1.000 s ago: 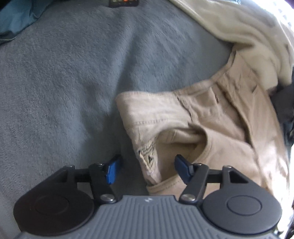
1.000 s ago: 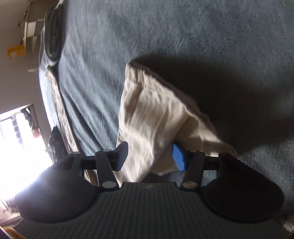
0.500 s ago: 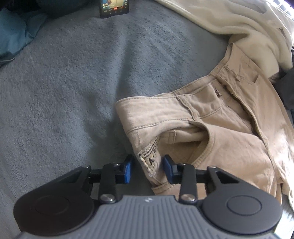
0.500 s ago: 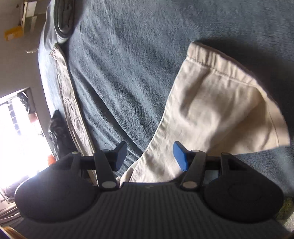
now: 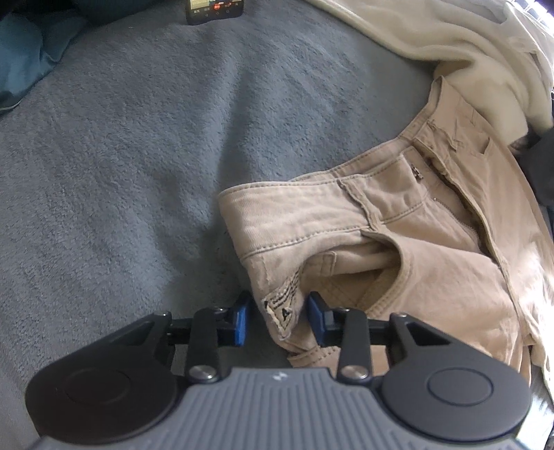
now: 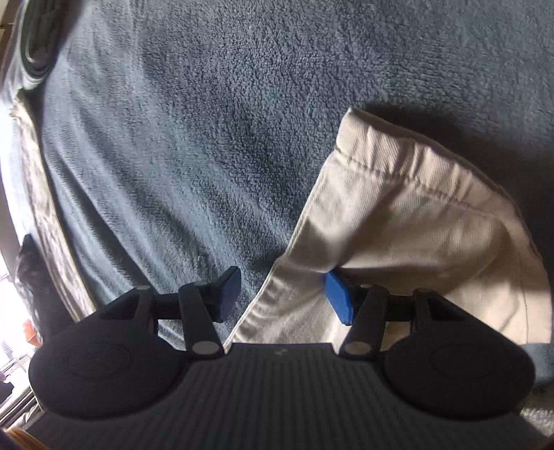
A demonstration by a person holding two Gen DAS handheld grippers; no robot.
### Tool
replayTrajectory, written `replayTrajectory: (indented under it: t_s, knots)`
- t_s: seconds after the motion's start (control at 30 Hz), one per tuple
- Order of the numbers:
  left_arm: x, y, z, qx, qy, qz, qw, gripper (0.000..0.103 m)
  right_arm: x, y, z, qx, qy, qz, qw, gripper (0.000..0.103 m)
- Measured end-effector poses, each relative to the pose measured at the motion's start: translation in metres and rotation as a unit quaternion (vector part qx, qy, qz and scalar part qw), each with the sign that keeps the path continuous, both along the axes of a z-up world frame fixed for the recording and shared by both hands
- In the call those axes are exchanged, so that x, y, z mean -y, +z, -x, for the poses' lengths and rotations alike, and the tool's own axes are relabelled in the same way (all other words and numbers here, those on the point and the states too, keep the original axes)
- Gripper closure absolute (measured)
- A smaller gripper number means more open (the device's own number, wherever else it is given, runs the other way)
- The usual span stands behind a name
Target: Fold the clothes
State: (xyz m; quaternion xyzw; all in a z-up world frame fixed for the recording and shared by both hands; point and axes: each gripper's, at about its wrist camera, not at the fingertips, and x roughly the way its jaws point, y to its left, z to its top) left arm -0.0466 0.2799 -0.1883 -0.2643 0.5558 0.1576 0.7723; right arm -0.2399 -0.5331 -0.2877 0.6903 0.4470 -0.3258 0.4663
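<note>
Tan trousers (image 5: 398, 221) lie on the grey fleece blanket (image 5: 138, 155), waistband and open fly facing up. The waistband corner with its sewn label (image 5: 282, 304) sits between the blue pads (image 5: 240, 322) of my left gripper (image 5: 278, 322). Small gaps show on both sides of it, so the gripper is open. In the right wrist view a pale trouser leg (image 6: 398, 225) ends in a stitched hem (image 6: 377, 152). My right gripper (image 6: 284, 294) is wide open, and the edge of the leg lies between its fingers.
A phone (image 5: 214, 10) with a lit screen lies at the far edge. A teal cloth (image 5: 27, 52) is at the far left, and a cream garment (image 5: 467, 52) is heaped at the far right. A rolled grey item (image 6: 34, 45) and the bed's patterned edge (image 6: 38, 180) lie left.
My left fingers have narrowed from wide open around the waistband corner. The right gripper has shifted over the trouser leg, and the hem now sits further right in its view.
</note>
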Motion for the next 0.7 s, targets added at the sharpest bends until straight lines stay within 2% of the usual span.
replayTrajectory:
  t_s: [0.13, 0.27, 0.3, 0.33, 0.37, 0.53, 0.7]
  knots:
    - [0.005, -0.008, -0.004, 0.002, -0.002, -0.003, 1.0, 0.066, 0.002, 0.002, -0.022, -0.038, 0.034, 0.007, 0.999, 0.051]
    - [0.005, -0.01, -0.002, 0.003, -0.001, -0.003, 1.0, 0.066, -0.005, 0.016, -0.032, -0.056, 0.061, 0.042, 0.996, 0.074]
    - [0.005, -0.009, -0.001, 0.003, -0.001, -0.003, 1.0, 0.066, -0.005, 0.024, -0.034, -0.047, 0.064, 0.054, 0.995, 0.078]
    - [0.005, -0.009, 0.0, 0.003, -0.001, -0.002, 1.0, 0.066, -0.005, 0.032, -0.037, -0.038, 0.066, 0.066, 0.995, 0.091]
    - [0.005, -0.009, 0.001, 0.003, -0.002, -0.003, 1.0, 0.066, -0.006, 0.04, -0.04, -0.029, 0.069, 0.079, 0.994, 0.095]
    - [0.007, -0.009, 0.002, 0.002, -0.004, -0.009, 0.9999, 0.066, -0.007, 0.081, -0.053, 0.016, 0.081, 0.14, 0.987, 0.098]
    - [0.007, -0.004, 0.003, -0.005, 0.007, -0.003, 1.0, 0.067, 0.008, 0.133, -0.094, 0.13, 0.087, 0.203, 0.967, 0.099]
